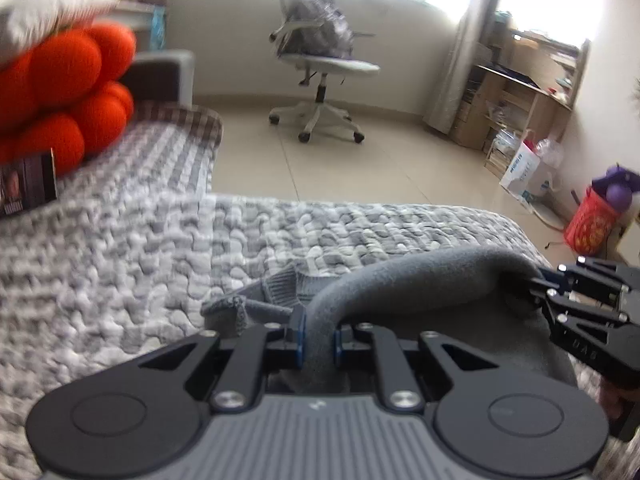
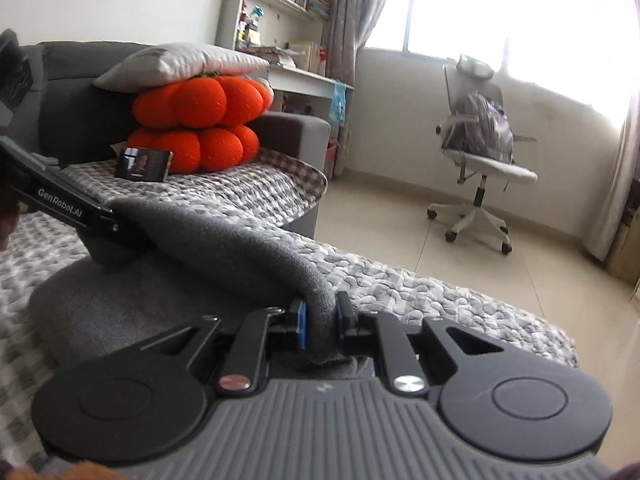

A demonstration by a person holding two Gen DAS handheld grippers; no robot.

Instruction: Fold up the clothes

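Between our two tongs, one edge of the grey garment hangs stretched over the quilted bed cover.

From the left wrist, we see the left tongs clenched on that edge, which arcs rightward to the right tongs. From the right wrist, the right tongs pinch the same edge, running left to the left tongs; both hands sit equally near.
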